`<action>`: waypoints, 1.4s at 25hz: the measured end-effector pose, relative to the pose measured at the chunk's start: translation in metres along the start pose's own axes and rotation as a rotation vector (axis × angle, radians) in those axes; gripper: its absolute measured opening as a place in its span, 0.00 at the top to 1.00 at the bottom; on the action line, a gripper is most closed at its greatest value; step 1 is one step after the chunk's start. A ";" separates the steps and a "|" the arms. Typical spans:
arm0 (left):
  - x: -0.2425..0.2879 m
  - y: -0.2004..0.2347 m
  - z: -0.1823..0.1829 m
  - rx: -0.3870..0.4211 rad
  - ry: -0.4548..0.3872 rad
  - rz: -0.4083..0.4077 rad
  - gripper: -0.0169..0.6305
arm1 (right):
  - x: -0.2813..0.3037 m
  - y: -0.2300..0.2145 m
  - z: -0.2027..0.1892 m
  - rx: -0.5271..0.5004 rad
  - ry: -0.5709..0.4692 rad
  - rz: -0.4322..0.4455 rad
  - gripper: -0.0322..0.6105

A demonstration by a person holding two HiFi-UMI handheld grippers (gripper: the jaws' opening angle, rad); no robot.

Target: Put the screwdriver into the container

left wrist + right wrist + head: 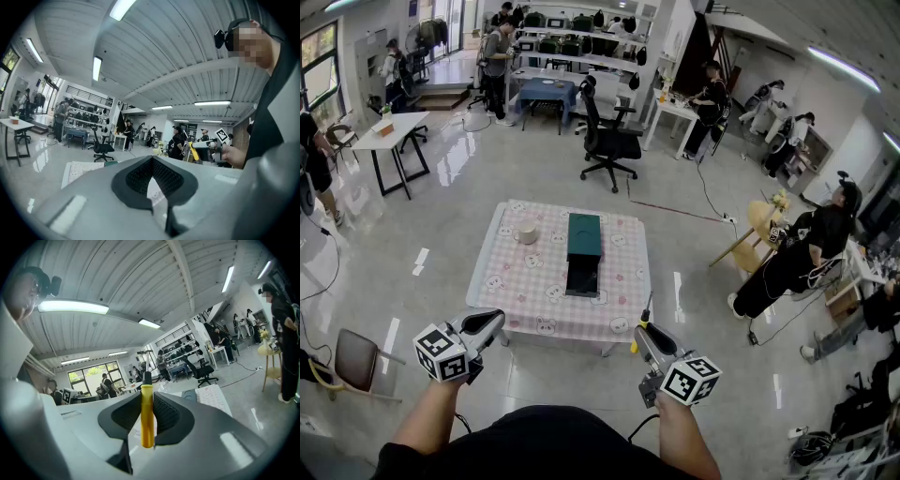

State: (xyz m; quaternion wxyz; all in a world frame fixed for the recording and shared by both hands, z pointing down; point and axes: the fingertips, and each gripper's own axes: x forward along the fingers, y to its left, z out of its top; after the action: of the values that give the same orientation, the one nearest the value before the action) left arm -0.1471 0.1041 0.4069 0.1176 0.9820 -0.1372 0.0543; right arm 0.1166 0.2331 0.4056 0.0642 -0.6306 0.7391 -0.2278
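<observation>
On the middle of the surface (520,281), which carries a pink checked cloth, stands the dark green container (584,234). Its far part is closed on top; its near part is open and looks black inside, and I cannot tell whether something lies in it. A small pale cup (526,234) stands to the left of the container, apart from it; its inside cannot be made out either.

The screwdriver (146,408) is not in the container. The right gripper (147,425) has its fingers clamped on the yellow handle, and the dark shaft points away from the gripper. In the head view the right gripper (645,336) is near the near right corner of the surface, and the screwdriver (643,321) shows only as a thin line with a bit of yellow.

The left gripper (153,183) has its fingers together with nothing between them. In the head view the left gripper (492,324) is just before the near left edge of the surface.

Both grippers are over the floor (441,178), not over the cloth. Bare floor lies on all sides of the surface. A black office chair (609,141) stands well beyond the far edge. The near side of the container is free of other things.
</observation>
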 end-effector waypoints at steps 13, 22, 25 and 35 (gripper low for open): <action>0.025 -0.030 -0.010 -0.009 0.000 0.034 0.97 | -0.010 -0.035 -0.005 0.006 0.008 0.023 0.78; 0.026 -0.044 -0.008 -0.003 -0.003 0.041 0.97 | -0.015 -0.038 -0.011 0.006 0.022 0.034 0.78; 0.025 -0.046 -0.011 -0.005 0.001 0.044 0.97 | -0.018 -0.041 -0.013 0.008 0.022 0.030 0.78; 0.022 -0.042 -0.017 -0.015 0.009 0.045 0.97 | -0.014 -0.042 -0.017 -0.003 0.026 0.019 0.78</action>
State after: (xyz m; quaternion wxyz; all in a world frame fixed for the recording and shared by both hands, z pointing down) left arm -0.1153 0.1418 0.4174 0.1243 0.9775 -0.1593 0.0602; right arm 0.1509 0.2471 0.4356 0.0560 -0.6206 0.7462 -0.2343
